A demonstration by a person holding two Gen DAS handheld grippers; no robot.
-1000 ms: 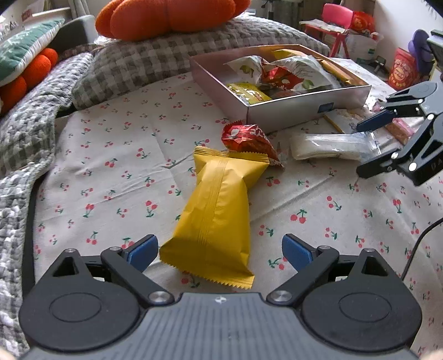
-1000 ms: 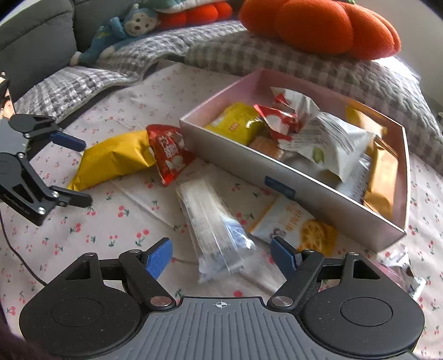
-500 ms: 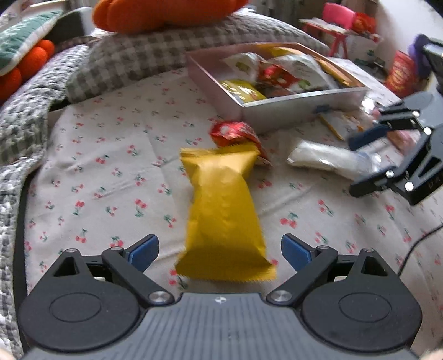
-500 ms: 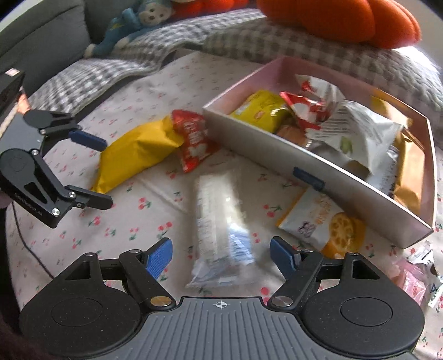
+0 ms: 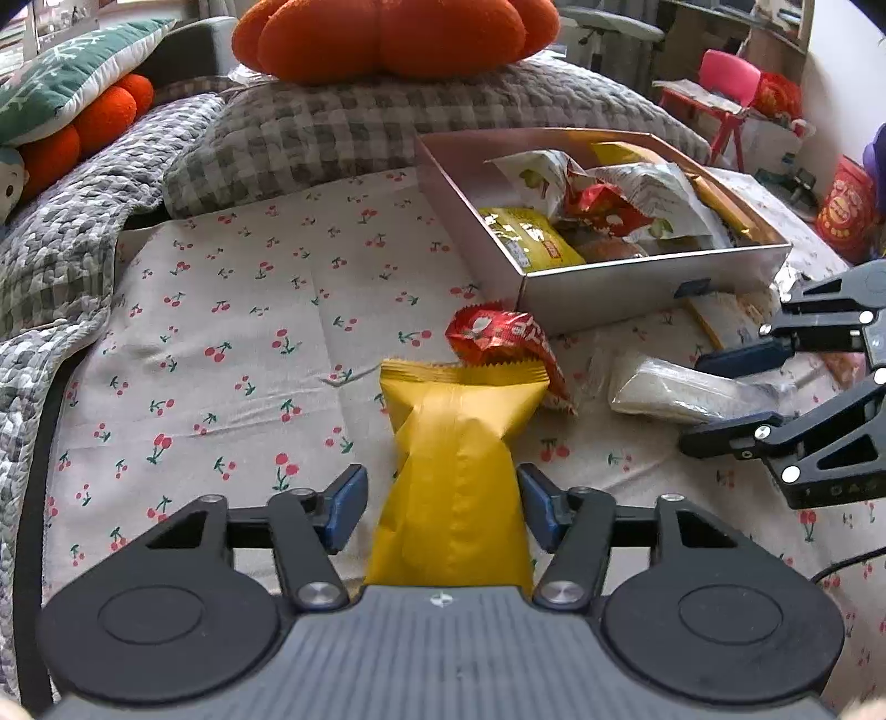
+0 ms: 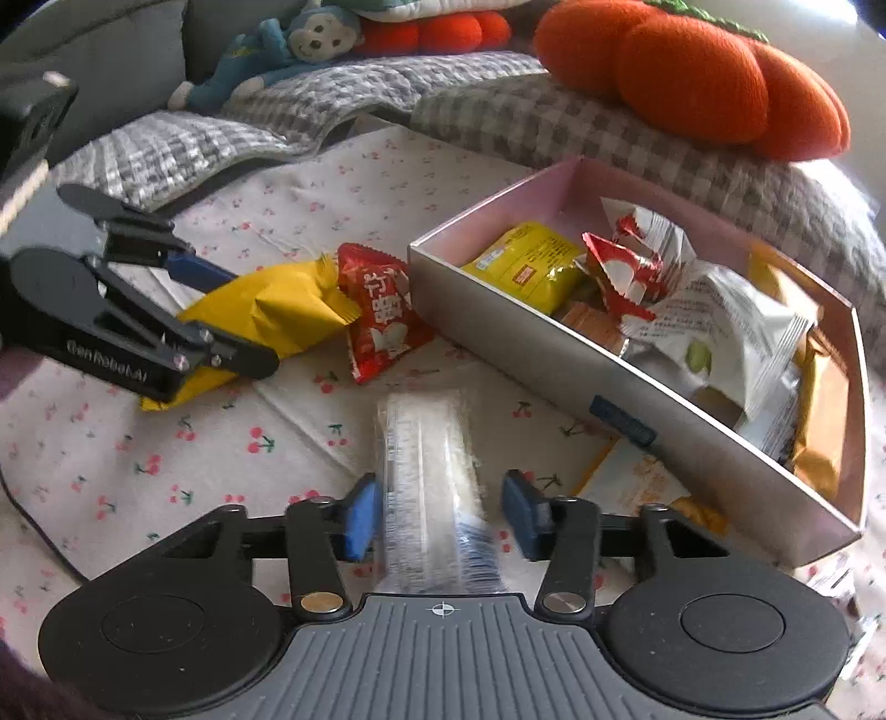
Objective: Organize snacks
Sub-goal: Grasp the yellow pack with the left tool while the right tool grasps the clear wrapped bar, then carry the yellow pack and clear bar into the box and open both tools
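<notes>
My left gripper (image 5: 440, 507) and right gripper (image 6: 440, 518) are open over snacks on the cherry-print cloth (image 5: 238, 332) by grey checked pillows (image 5: 332, 127).

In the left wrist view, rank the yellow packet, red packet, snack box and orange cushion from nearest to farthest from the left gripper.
1. Yellow packet, between the left gripper's fingers.
2. Red packet, just beyond the yellow packet's far end.
3. Snack box, farther back, to the right.
4. Orange cushion, at the back on the checked quilt.

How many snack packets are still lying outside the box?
4 visible: the yellow packet between the left tongs, the red packet behind it, the clear packet between the right tongs, and the cookie packet against the box. More may be hidden.
</notes>
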